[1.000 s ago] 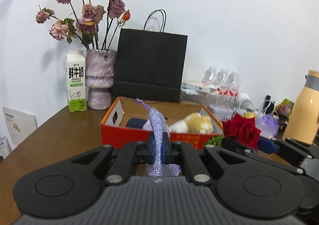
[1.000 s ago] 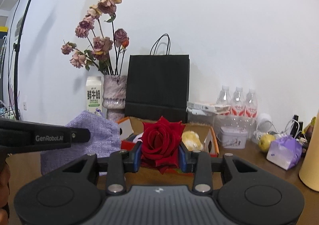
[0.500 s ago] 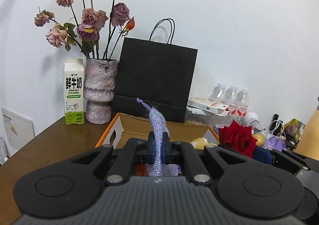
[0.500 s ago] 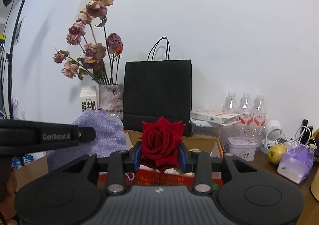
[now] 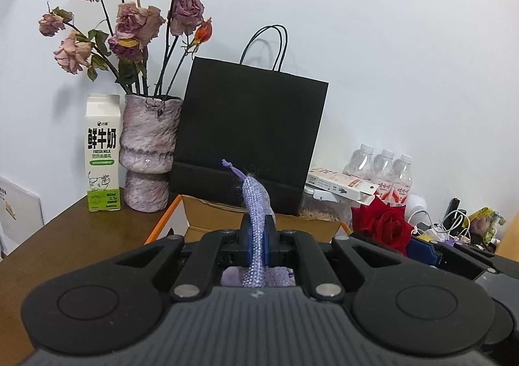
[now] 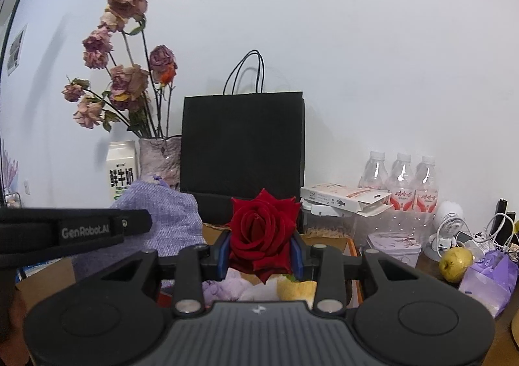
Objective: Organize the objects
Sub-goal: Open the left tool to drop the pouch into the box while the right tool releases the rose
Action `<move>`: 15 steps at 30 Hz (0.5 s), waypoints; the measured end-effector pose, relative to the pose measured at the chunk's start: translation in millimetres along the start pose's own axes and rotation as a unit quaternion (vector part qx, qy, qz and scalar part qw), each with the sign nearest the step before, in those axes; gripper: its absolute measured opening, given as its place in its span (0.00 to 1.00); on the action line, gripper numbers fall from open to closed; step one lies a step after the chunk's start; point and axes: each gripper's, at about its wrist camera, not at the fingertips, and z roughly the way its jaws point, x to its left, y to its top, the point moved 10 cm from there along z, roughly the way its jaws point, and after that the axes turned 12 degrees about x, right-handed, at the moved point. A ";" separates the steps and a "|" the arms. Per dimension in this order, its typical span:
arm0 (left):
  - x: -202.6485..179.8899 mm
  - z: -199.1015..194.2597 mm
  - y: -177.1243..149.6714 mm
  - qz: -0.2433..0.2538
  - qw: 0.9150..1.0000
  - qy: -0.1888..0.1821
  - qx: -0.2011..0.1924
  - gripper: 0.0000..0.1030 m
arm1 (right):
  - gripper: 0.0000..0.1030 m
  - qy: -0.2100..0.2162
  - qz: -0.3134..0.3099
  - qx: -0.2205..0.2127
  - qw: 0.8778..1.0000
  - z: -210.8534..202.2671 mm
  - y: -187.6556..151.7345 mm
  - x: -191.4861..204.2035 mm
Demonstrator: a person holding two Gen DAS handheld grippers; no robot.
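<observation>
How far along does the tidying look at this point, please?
Done: a yellowish plush item and some lilac cloth already lie in the orange-edged cardboard box. In hand: the left tool is shut on a lilac pouch, and the right tool grips a red rose, both held above the box. Left: both still need placing, and the apple and purple packet remain out on the table.
</observation>
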 end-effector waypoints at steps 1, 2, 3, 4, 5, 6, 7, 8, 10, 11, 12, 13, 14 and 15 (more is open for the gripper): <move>0.5 3.4 1.6 0.000 1.000 0.000 0.000 0.07 | 0.34 -0.001 0.000 0.001 1.000 4.6 1.5 -1.0; 1.0 6.7 3.5 -0.001 1.000 0.000 0.000 0.07 | 0.34 -0.001 0.000 0.003 1.000 9.1 2.8 -2.1; 1.6 10.2 5.7 -0.001 1.000 0.001 -0.001 0.07 | 0.34 -0.001 0.000 0.004 1.000 12.9 4.3 -3.4; 2.1 13.7 7.8 -0.002 1.000 0.001 -0.001 0.07 | 0.34 0.000 0.001 0.006 1.000 17.0 5.8 -4.6; 2.7 17.6 9.9 -0.003 1.000 0.001 -0.002 0.07 | 0.34 0.001 0.001 0.008 1.000 20.9 7.1 -5.6; 3.3 21.4 11.8 -0.004 1.000 0.000 -0.002 0.07 | 0.34 0.004 0.000 0.010 1.000 25.1 8.6 -6.4; 3.7 24.9 13.5 -0.003 1.000 -0.001 -0.002 0.07 | 0.34 0.006 -0.001 0.012 1.000 28.5 9.9 -7.1; 3.9 28.5 14.8 -0.002 1.000 -0.001 -0.001 0.07 | 0.34 0.006 -0.003 0.014 1.000 32.4 10.9 -8.0; 5.1 37.2 18.2 -0.001 1.000 0.000 0.000 0.07 | 0.34 0.005 -0.006 0.019 1.000 41.3 12.7 -9.4; 5.8 41.7 19.8 -0.001 1.000 0.000 0.001 0.07 | 0.34 0.005 -0.007 0.022 1.000 45.9 13.2 -10.2; 6.5 46.5 21.6 -0.001 1.000 0.001 0.002 0.07 | 0.34 0.005 -0.009 0.025 1.000 50.2 13.6 -11.0; 6.7 50.3 22.7 -0.001 1.000 0.001 0.004 0.07 | 0.34 0.004 -0.011 0.028 1.000 54.8 13.9 -11.3; 7.3 54.6 23.9 -0.002 1.000 0.001 0.005 0.07 | 0.34 0.004 -0.013 0.031 0.999 60.1 14.2 -11.6; 7.6 59.2 25.2 -0.001 1.000 0.001 0.007 0.07 | 0.34 0.004 -0.015 0.034 0.999 65.1 14.6 -11.7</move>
